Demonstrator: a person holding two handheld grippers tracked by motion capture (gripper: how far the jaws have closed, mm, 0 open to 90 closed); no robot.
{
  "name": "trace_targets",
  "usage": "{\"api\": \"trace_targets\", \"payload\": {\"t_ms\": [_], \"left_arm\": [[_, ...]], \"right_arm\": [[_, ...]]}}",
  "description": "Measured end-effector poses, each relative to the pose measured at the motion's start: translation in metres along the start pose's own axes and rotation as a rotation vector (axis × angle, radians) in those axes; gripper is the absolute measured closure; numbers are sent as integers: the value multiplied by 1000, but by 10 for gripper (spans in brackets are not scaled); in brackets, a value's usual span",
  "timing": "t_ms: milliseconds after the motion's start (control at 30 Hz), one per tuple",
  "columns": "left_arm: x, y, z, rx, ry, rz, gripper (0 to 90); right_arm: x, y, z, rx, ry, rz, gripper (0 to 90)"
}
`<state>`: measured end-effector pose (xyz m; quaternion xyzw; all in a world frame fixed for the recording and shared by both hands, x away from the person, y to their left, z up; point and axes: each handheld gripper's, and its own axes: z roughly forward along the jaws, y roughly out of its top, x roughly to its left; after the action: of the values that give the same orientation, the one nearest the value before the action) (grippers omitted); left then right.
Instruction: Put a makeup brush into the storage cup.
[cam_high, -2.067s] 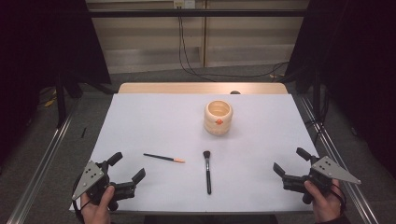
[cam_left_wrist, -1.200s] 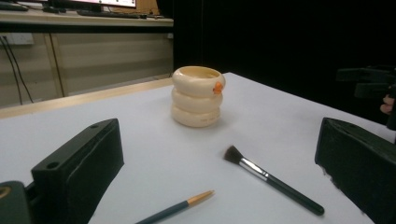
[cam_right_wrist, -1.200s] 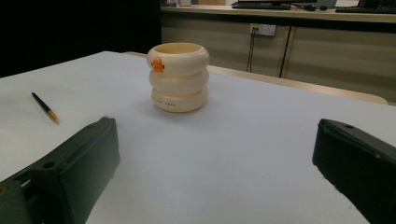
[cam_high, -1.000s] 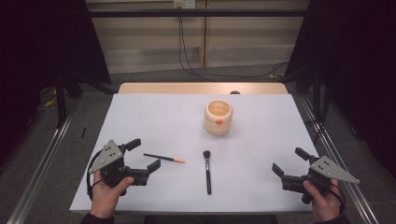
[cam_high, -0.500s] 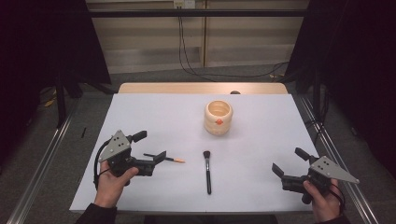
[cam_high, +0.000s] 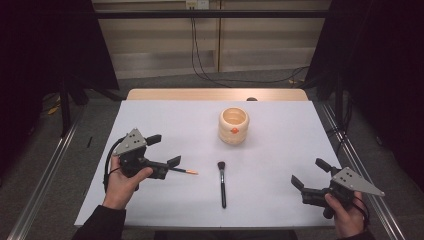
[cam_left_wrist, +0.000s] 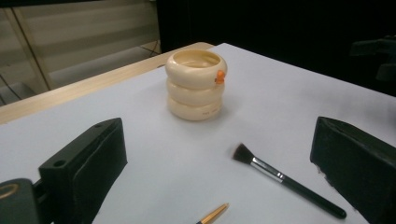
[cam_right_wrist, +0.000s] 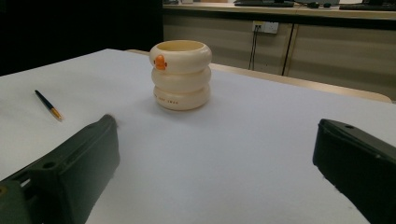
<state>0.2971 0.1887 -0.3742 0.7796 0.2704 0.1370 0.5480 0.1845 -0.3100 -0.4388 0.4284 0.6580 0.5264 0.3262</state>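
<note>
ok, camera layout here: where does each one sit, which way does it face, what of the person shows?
High view: above the person's side, looking forward and down on the white table; both hands show, with the left tool and the right tool.
Left gripper view: rides the left tool, looks along its spread jaws over the thin pen toward the cream cup.
Right gripper view: rides the right tool, jaws spread, facing the cup.
Shared: all three see the cup and pen; the high and left views also see the black brush.
</note>
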Motion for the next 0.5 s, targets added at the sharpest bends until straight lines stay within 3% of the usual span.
{"api": "trace_targets", "payload": {"t_ms": [100,200,300,500], "left_arm": [[1,3,2,7,-15,13,33],[7,6,6,58,2,19,12],[10,5,9,74,-3,12,28],[13,5,15,120,-36,29,25]], "right_arm": [[0,0,0,3,8,-4,1],[0,0,0,3,8,-5,0],[0,0,0,2,9,-3,1],[0,0,0,5,17,-7,0]]}}
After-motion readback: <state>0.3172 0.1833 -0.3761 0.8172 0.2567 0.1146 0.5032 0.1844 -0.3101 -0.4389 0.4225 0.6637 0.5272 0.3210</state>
